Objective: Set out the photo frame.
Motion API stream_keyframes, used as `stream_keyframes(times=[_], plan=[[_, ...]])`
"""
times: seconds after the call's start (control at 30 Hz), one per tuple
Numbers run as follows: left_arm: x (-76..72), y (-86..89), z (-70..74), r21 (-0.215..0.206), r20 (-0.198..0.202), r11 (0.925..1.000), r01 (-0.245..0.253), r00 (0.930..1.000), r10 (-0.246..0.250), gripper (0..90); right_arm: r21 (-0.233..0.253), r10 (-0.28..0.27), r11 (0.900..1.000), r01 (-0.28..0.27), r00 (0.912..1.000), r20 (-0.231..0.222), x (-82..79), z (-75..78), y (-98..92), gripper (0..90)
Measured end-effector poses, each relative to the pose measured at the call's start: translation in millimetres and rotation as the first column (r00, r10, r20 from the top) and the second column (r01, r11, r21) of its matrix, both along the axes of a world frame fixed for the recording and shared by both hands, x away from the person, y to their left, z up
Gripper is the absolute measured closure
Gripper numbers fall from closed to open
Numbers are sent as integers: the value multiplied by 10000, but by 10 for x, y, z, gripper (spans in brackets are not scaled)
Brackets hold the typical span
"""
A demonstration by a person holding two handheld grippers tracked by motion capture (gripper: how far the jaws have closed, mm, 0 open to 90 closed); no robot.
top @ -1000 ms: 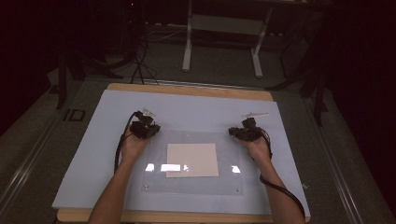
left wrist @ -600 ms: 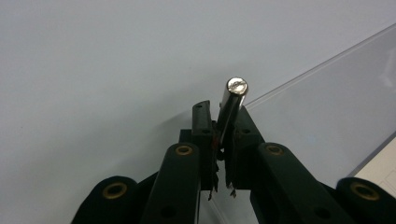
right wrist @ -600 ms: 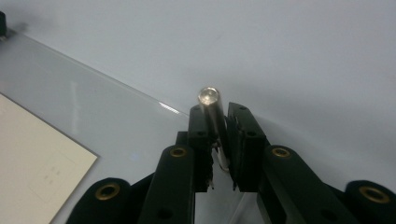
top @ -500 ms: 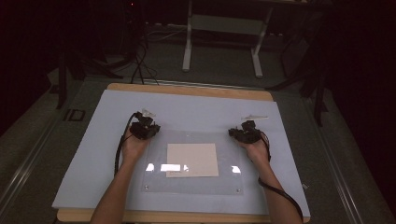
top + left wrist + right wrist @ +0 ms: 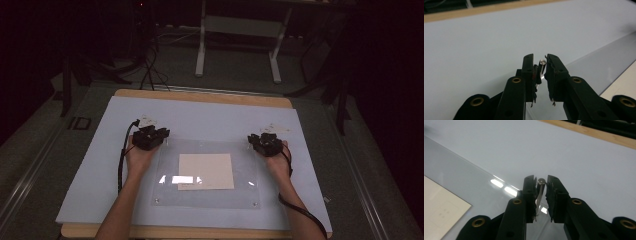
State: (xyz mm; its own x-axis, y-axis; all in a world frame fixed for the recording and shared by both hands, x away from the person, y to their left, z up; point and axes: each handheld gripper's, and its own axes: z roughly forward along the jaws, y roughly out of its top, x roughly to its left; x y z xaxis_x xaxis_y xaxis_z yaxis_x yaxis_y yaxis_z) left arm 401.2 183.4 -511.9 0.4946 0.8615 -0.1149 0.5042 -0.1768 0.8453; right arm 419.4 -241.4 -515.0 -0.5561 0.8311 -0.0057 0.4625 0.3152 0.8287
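Observation:
A clear plastic plate (image 5: 165, 187) lies flat on a pale blue mat (image 5: 210, 117), with a cream paper sheet (image 5: 206, 171) at its middle. My left gripper (image 5: 152, 135) is at the plate's far left corner and my right gripper (image 5: 265, 142) at its far right corner. In the left gripper view the left gripper (image 5: 539, 60) is shut on a small upright metal pin (image 5: 541, 67) at the plate's edge (image 5: 599, 62). In the right gripper view the right gripper (image 5: 540, 180) likewise holds a metal pin (image 5: 539, 197) over the plate (image 5: 461, 175).
The mat covers a wooden table whose far edge (image 5: 200, 96) shows as a tan strip. Beyond it stand a white frame's legs (image 5: 202, 55) and floor cables (image 5: 150, 70) in the dark. Small holes mark the plate's near corners (image 5: 254, 203).
Both hands stay at the plate's far corners; the right gripper has shifted only slightly. The plate and paper have not moved.

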Motion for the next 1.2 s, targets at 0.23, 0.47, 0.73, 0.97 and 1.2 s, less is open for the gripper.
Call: stream_keyframes(times=[0.23,0.47,0.73,0.97,1.2], plan=[[-37,58,-13,-38,4,9999,125,9999,-125,784,402,-38,9992,42,9999,-117,-5,-45,-17,844],[-37,49,-65,-13,-17,9997,236,9997,-236,795,602,-241,9979,243,9997,-43,-18,-56,-9,845],[-24,48,-90,-262,100,9994,222,9997,-220,820,843,-45,9964,71,9995,-318,22,-49,-38,846],[-5,109,-112,-574,109,9970,525,9986,-519,830,984,149,9951,-84,9977,-657,64,-31,-63,842],[59,232,-158,-1419,-129,9843,1050,9941,-1079,824,1272,258,9918,-101,9921,-1224,161,-4,-88,835]])
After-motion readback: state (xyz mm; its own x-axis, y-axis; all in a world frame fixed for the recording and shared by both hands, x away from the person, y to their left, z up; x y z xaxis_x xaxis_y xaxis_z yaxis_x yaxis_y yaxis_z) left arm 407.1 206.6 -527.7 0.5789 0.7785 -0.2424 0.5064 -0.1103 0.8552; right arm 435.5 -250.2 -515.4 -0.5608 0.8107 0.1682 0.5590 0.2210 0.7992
